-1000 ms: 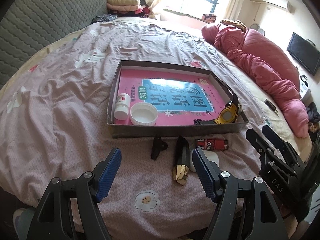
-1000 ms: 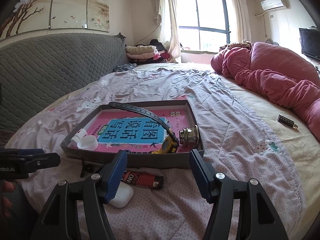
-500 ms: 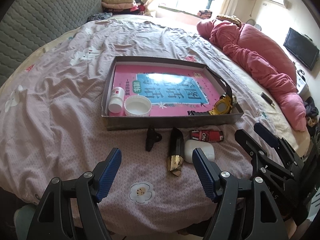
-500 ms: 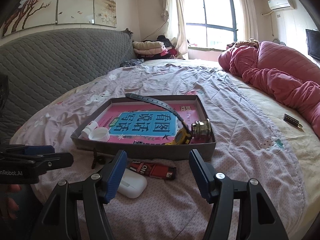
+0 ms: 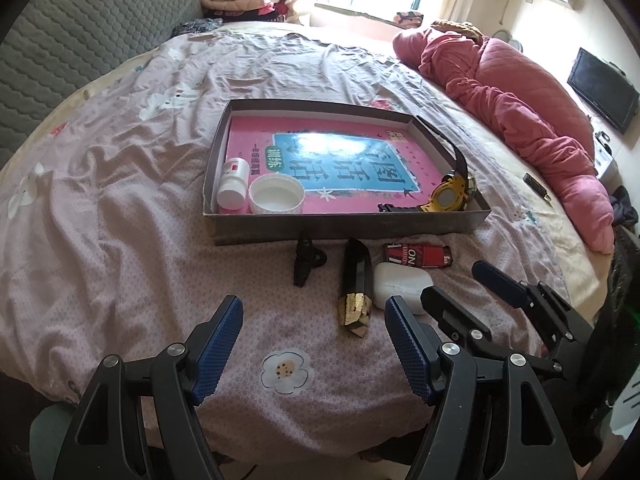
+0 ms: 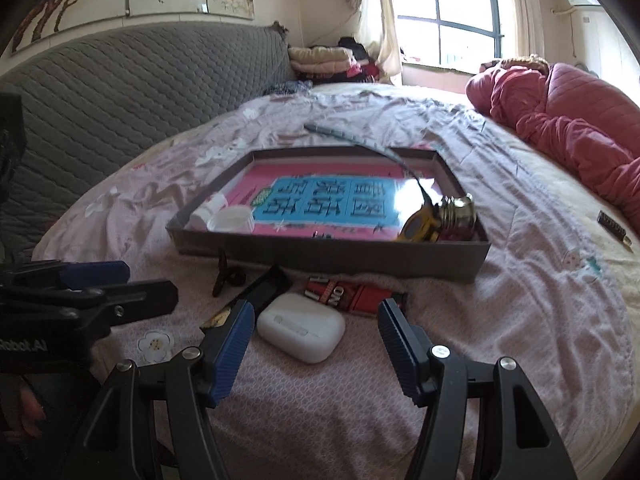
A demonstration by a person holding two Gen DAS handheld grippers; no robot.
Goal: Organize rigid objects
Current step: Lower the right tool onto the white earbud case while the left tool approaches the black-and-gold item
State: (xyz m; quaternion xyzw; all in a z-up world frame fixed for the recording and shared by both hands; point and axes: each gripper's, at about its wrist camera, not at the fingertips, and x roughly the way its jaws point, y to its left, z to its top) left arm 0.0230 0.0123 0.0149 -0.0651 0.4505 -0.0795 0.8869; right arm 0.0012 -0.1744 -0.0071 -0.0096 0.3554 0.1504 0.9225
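Observation:
A grey cardboard tray (image 5: 344,224) (image 6: 332,254) lies on the bed, lined with a pink and blue book. In it are a white bottle (image 5: 232,184), a white lid (image 5: 276,199), a yellow watch (image 5: 448,196) (image 6: 420,226) and a brass piece (image 6: 460,214). In front of the tray lie a black clip (image 5: 306,258) (image 6: 224,274), a black and gold bar (image 5: 356,284) (image 6: 256,288), a white earbud case (image 5: 402,286) (image 6: 302,326) and a red lighter (image 5: 418,256) (image 6: 352,292). My left gripper (image 5: 314,344) is open and empty, short of the bar. My right gripper (image 6: 316,348) (image 5: 472,288) is open and empty, just short of the earbud case.
The bed has a pink floral sheet (image 5: 120,220). A red quilt (image 5: 532,120) (image 6: 580,128) lies bunched at the right. A small dark object (image 5: 536,184) (image 6: 612,226) lies on the sheet near it. A grey padded headboard (image 6: 140,76) runs along the left.
Both grippers have drawn back and lifted a little, so the tray and loose objects sit farther ahead. The right gripper now points at the earbud case. Both stay open.

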